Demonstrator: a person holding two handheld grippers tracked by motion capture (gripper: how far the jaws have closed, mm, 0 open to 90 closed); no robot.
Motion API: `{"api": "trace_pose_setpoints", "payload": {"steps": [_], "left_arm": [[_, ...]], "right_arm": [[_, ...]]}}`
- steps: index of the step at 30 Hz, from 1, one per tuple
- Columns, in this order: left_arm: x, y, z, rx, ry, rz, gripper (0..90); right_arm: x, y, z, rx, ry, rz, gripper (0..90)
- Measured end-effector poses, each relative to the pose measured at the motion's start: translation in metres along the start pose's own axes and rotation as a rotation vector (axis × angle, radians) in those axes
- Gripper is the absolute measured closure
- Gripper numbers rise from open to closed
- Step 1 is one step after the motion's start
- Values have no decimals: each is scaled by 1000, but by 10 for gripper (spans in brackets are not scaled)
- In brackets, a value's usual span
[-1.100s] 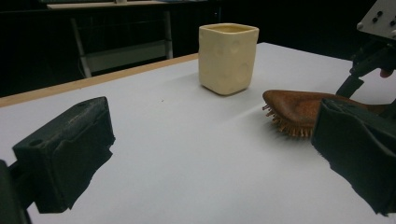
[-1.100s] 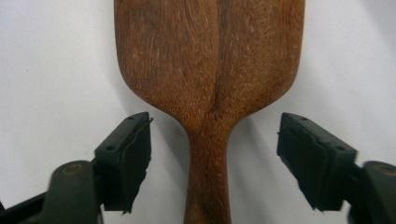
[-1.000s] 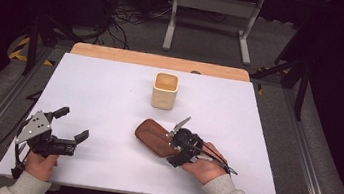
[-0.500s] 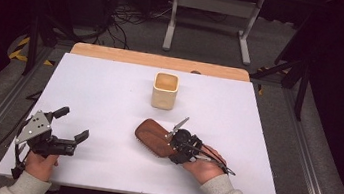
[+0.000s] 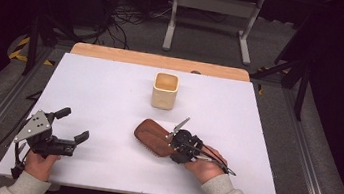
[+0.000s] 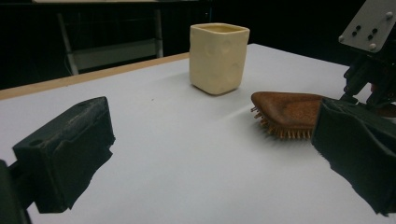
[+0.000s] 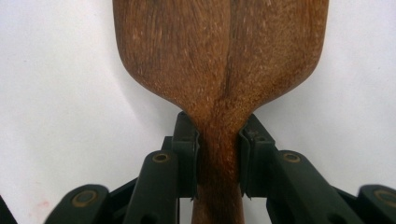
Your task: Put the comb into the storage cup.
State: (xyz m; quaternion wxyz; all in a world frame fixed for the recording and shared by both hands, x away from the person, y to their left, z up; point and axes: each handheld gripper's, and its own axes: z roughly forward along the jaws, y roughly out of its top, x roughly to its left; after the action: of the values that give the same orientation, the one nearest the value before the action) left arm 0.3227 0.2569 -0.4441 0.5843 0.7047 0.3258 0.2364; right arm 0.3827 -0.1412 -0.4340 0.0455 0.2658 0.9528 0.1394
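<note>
The wooden hairbrush [image 5: 153, 137] lies bristles down on the white table [image 5: 109, 99], near its front edge and in front of the cream cup [image 5: 165, 90], well apart from it. The right gripper [image 5: 179, 146] has just been closing its jaws, and they now clamp the brush handle [image 7: 219, 154] from both sides, pads pressed against the wood. The left gripper [image 5: 72, 132] rests at the table's front left, jaws wide apart with nothing between them, well clear of the brush.
</note>
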Motion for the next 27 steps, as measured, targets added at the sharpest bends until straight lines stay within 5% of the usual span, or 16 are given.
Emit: {"api": "trace_pose_setpoints", "payload": {"steps": [8, 27], "left_arm": [[-2, -1, 2, 27, 15, 35, 1], [-4, 0, 4, 86, -17, 43, 1]], "right_arm": [[-1, 0, 0, 0, 6, 4, 725], [2, -3, -3, -29, -17, -7, 728]]}}
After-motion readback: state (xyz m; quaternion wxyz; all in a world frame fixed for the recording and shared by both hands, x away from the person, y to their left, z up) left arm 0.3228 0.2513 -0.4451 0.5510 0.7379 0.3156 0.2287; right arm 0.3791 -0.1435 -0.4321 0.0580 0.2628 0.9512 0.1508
